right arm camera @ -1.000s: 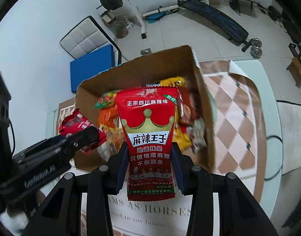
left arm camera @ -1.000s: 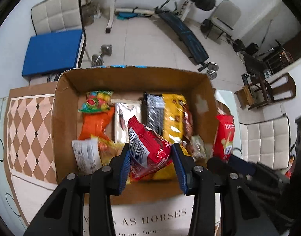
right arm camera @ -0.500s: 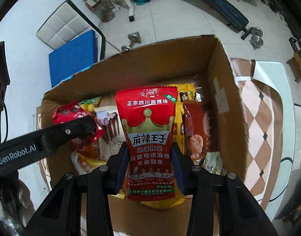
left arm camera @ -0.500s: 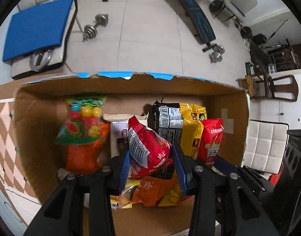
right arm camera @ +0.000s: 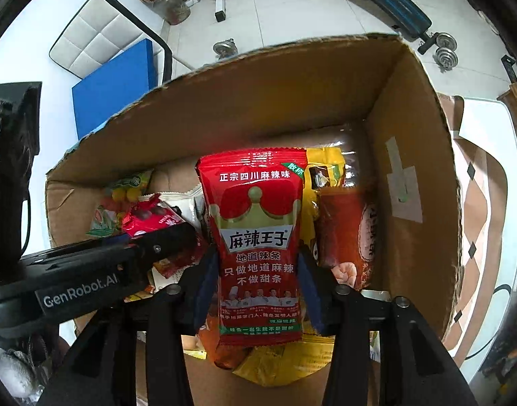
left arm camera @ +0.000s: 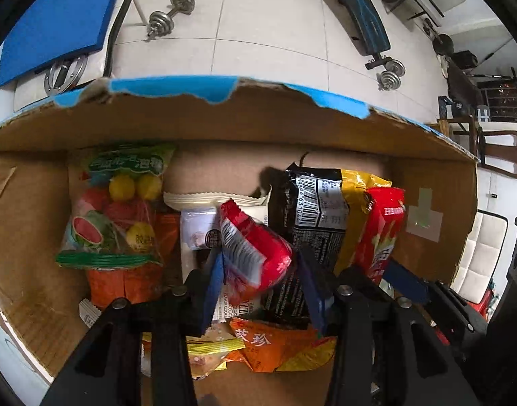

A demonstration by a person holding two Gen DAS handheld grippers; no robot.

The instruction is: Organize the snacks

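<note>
An open cardboard box [left arm camera: 224, 125] holds several snack packs. My left gripper [left arm camera: 260, 257] points down into it, jaws opening. A small red pouch [left arm camera: 255, 243] sits tilted and blurred between its blue pads, with a slim gap at the right pad. My right gripper [right arm camera: 258, 252] is also inside the box [right arm camera: 265, 101], jaws opening. A tall red spicy-strip pack [right arm camera: 258, 237] stands upright between its pads, which still touch the pack's edges. The left gripper [right arm camera: 170, 237] reaches in from the left with its pouch [right arm camera: 150, 215]. The right gripper's pack [left arm camera: 380, 233] shows at the box's right.
In the box lie a fruit-candy bag [left arm camera: 116, 209], a white packet [left arm camera: 204, 218], a black-and-yellow bag [left arm camera: 319, 209] and an orange packet [left arm camera: 268, 341]. Beyond the far wall are a dumbbell [left arm camera: 170, 13], a blue-cushioned chair [left arm camera: 55, 20] and a weight bench [left arm camera: 359, 10]. A checkered mat [right arm camera: 478, 203] lies right of the box.
Both grippers have sunk from above the box's near edge down into it, carrying their red packs. The left pouch has loosened and tilted between its pads.
</note>
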